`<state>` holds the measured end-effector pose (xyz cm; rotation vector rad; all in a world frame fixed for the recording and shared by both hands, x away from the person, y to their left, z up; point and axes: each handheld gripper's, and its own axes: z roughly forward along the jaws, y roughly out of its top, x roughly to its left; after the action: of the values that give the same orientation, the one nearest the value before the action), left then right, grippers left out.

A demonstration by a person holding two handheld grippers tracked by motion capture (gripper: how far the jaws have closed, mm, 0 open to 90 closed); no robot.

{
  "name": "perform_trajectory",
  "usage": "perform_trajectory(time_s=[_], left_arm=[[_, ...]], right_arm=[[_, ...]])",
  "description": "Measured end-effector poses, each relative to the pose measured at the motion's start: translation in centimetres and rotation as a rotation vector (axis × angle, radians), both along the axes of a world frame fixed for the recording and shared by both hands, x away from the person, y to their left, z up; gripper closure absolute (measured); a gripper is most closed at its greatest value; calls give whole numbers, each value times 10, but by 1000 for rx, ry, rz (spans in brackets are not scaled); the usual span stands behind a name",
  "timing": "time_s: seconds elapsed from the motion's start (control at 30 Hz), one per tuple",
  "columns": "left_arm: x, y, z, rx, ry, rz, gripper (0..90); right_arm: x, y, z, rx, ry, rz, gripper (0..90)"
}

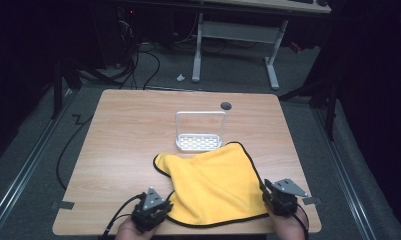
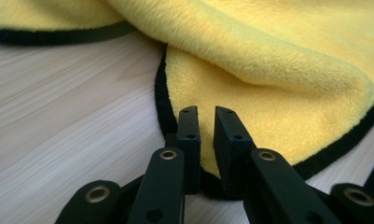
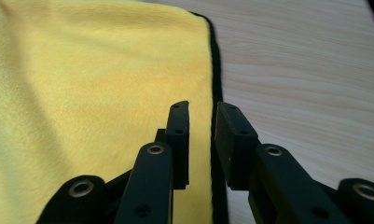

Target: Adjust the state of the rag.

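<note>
A yellow cloth [image 1: 213, 185] with a black hem lies spread on the near half of the wooden table [image 1: 128, 130]; its far left corner is folded over. My left gripper [image 1: 165, 205] is at the cloth's near left corner. In the left gripper view its jaws [image 2: 207, 114] stand almost together, with the plush cloth [image 2: 268, 70] between them. My right gripper [image 1: 264, 193] is at the cloth's right edge. In the right gripper view its jaws [image 3: 202, 109] are narrowly apart astride the hem of the cloth [image 3: 105, 70].
A small white rack [image 1: 200, 114] with a perforated base stands mid-table; the cloth's far edge touches its front. A round cable hole [image 1: 226, 105] sits near the table's far edge. Bare wood lies to the left. A desk frame and cables stand on the floor beyond.
</note>
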<state>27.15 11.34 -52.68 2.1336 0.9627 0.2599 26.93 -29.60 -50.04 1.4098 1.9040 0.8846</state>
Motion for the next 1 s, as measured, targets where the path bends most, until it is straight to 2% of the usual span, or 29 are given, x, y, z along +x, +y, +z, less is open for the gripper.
perform_trajectory(time_s=[0.1,0.2,0.27,0.37,0.4,0.43,0.47,0.53,0.6,0.73,0.83,0.9,1.0], left_arm=[[1,22,1,11,7,39,809],[2,34,-1,-22,17,63,812],[2,38,-2,-36,21,69,815],[0,40,-2,-40,20,79,816],[-1,40,-2,-39,21,79,816],[-2,41,-2,-39,22,82,816],[-3,42,-2,-41,26,83,816],[-5,45,-2,-41,30,88,816],[-8,47,-1,-43,39,96,816],[-15,50,-1,-60,59,103,815],[-18,48,0,-66,70,90,805],[-13,46,4,-71,71,76,753],[6,40,13,-79,28,66,734]], right_arm=[[15,18,0,3,24,55,763],[37,34,0,-13,35,89,764],[56,43,-5,-28,64,91,763],[84,49,-17,-64,123,65,764],[90,48,-21,-77,143,56,766],[92,45,-23,-66,141,55,772],[93,42,-23,-58,146,50,779],[88,37,-22,-89,145,29,794],[80,27,-23,-95,137,17,794],[67,3,-22,-84,139,-33,794],[63,-7,-23,-68,132,-31,792],[64,-7,-23,-66,137,-31,760],[62,-4,-17,-47,118,-18,732]])
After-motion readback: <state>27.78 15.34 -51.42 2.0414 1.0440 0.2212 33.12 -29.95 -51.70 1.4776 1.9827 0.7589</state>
